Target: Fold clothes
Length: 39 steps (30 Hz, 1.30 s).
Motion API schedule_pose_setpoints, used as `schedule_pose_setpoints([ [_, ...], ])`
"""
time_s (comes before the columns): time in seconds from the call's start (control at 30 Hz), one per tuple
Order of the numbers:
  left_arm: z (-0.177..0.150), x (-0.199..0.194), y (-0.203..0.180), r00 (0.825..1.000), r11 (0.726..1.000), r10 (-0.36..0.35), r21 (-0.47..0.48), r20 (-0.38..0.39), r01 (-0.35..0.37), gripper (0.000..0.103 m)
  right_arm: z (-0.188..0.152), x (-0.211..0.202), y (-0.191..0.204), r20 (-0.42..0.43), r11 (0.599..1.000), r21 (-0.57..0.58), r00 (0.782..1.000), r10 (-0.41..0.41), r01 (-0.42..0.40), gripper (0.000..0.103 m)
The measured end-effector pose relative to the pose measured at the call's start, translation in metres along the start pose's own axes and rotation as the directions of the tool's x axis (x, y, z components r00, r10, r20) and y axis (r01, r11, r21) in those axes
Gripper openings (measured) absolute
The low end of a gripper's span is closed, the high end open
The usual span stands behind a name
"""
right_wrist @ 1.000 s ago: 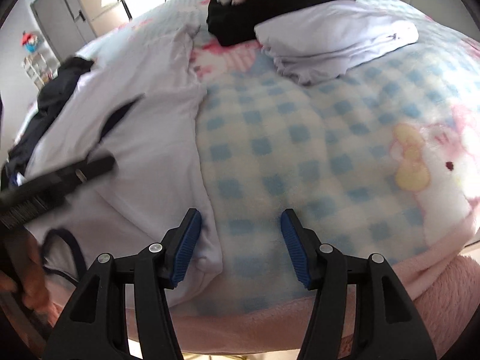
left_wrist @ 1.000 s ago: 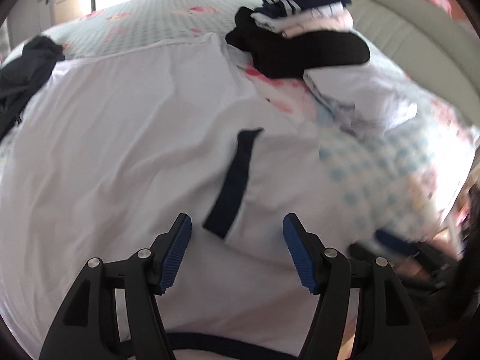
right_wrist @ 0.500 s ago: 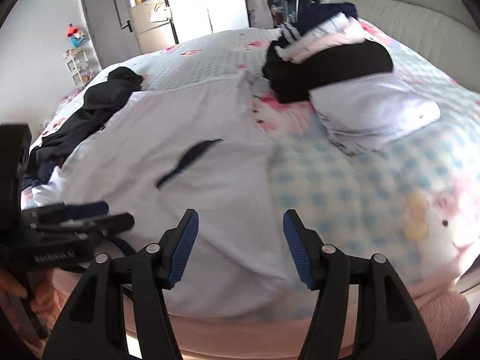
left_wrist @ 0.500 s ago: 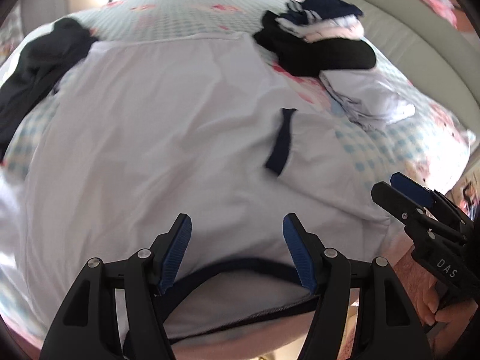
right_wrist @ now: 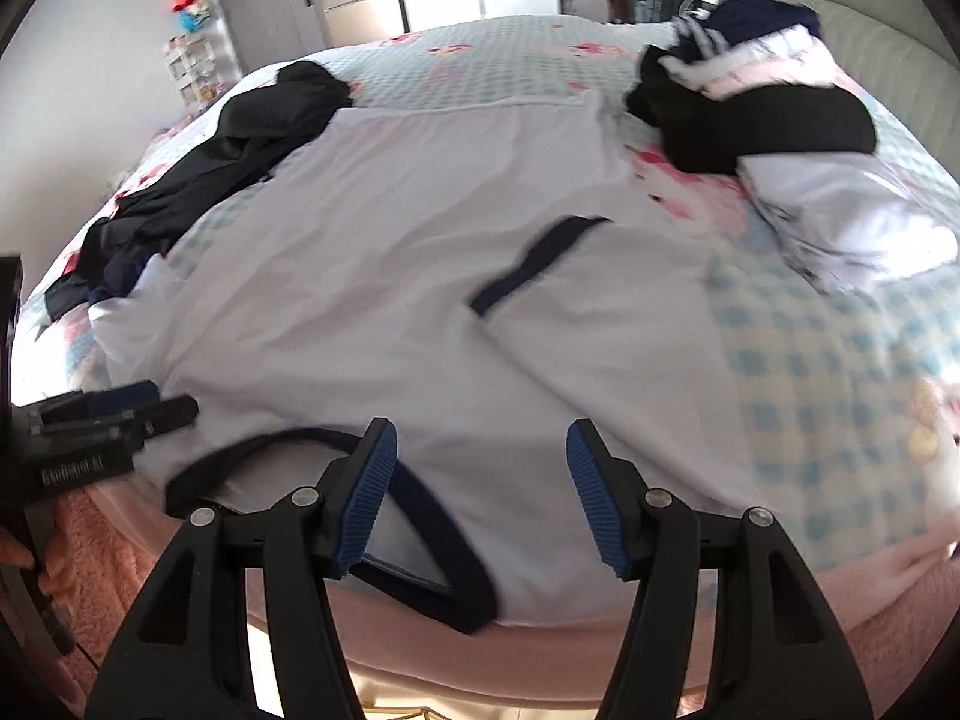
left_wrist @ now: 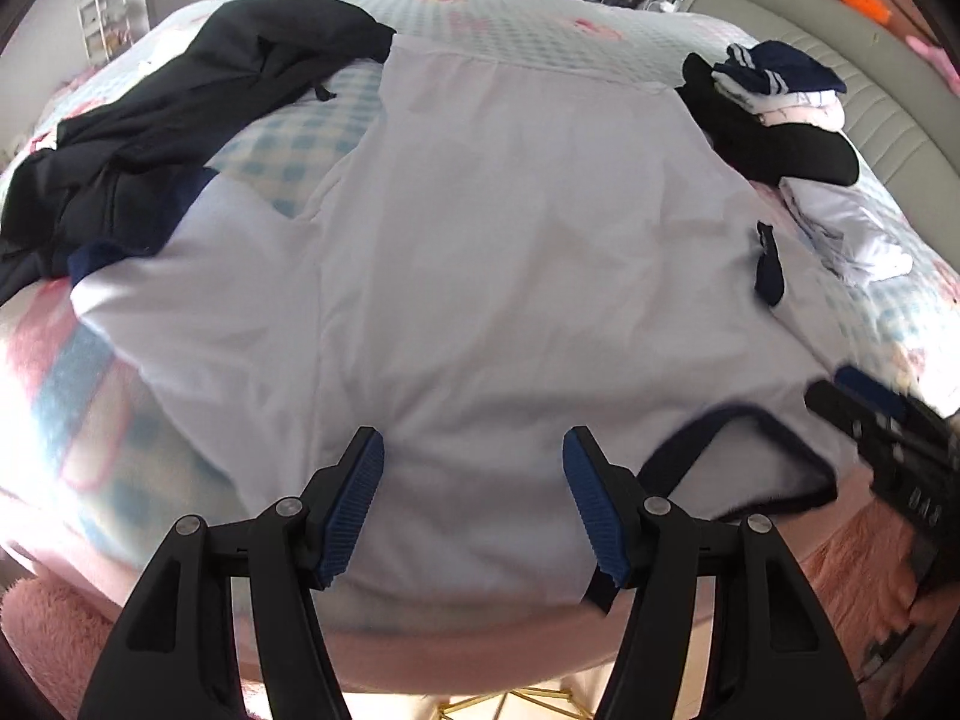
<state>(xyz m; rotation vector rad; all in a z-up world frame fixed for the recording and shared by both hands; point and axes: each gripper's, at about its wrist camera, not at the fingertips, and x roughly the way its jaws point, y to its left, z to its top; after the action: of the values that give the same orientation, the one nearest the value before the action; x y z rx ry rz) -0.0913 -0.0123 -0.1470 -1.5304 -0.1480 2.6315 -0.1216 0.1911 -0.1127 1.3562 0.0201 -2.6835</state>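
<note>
A white T-shirt [left_wrist: 510, 252] with navy trim is lying spread flat across the bed [left_wrist: 510, 18], its navy collar [right_wrist: 336, 516] hanging near the bed's front edge. The left gripper [left_wrist: 474, 504] is hovering over the shirt's shoulder area with its jaws spread wide, gripping nothing. The right gripper [right_wrist: 480, 492] is hanging just beside the collar, likewise released and empty. The left wrist view is showing the shirt's far sleeve with its navy cuff [left_wrist: 102, 255] touching the heap of dark clothes [left_wrist: 180, 108], a join the right view blurs. The right view is giving the clearer look at the folded stack [right_wrist: 762, 114] beyond the shirt's other sleeve, with a folded white garment [right_wrist: 852, 222] lying against it.
</note>
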Motion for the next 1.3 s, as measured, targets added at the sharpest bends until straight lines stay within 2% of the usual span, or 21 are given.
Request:
schedule_pose_setpoints([
  [0.17,-0.012,0.003,-0.005,1.000,0.999,0.010,0.033,-0.013,-0.009,0.064,0.006,0.011,0.023,-0.026,0.999,-0.037,0.999,0.023,-0.024,0.061],
  [0.23,-0.020,0.003,-0.006,1.000,0.999,0.010,0.052,-0.021,-0.009,0.065,0.001,0.025,0.032,-0.070,0.998,-0.066,0.997,0.009,-0.014,0.061],
  [0.3,-0.029,0.001,-0.007,0.999,0.997,0.015,0.070,-0.030,-0.013,0.065,-0.010,0.039,0.037,-0.120,0.995,-0.095,0.993,-0.014,0.003,0.061],
  [0.43,-0.039,-0.004,-0.003,1.000,0.997,-0.003,0.081,-0.023,0.005,0.065,-0.038,0.033,0.039,-0.130,0.996,-0.091,0.991,-0.007,-0.005,0.065],
  [0.6,-0.039,-0.024,0.020,0.995,0.996,-0.082,-0.031,0.061,0.084,0.065,-0.046,0.012,0.032,-0.097,0.997,-0.074,0.995,0.020,-0.028,0.065],
  [0.73,-0.032,-0.044,0.049,0.988,0.987,-0.055,-0.144,0.144,0.076,0.065,-0.028,-0.011,0.032,-0.042,0.996,-0.031,0.995,0.086,-0.088,0.064],
  [0.9,-0.018,-0.047,0.087,0.988,0.969,-0.009,-0.243,0.154,0.046,0.065,-0.003,-0.010,0.062,-0.028,0.983,-0.102,0.988,0.152,-0.154,0.064],
  [1.17,-0.015,-0.033,0.105,0.984,0.959,-0.058,-0.266,0.167,0.102,0.065,0.016,0.029,0.122,-0.069,0.964,-0.171,0.979,0.194,-0.203,0.064],
  [1.23,-0.017,-0.029,0.103,0.981,0.956,-0.085,-0.262,0.176,0.130,0.063,0.009,0.039,0.130,-0.093,0.969,-0.172,0.983,0.161,-0.175,0.064],
  [1.3,-0.020,-0.023,0.100,0.984,0.960,-0.080,-0.253,0.162,0.120,0.061,-0.002,0.049,0.133,-0.118,0.975,-0.169,0.985,0.126,-0.145,0.065],
])
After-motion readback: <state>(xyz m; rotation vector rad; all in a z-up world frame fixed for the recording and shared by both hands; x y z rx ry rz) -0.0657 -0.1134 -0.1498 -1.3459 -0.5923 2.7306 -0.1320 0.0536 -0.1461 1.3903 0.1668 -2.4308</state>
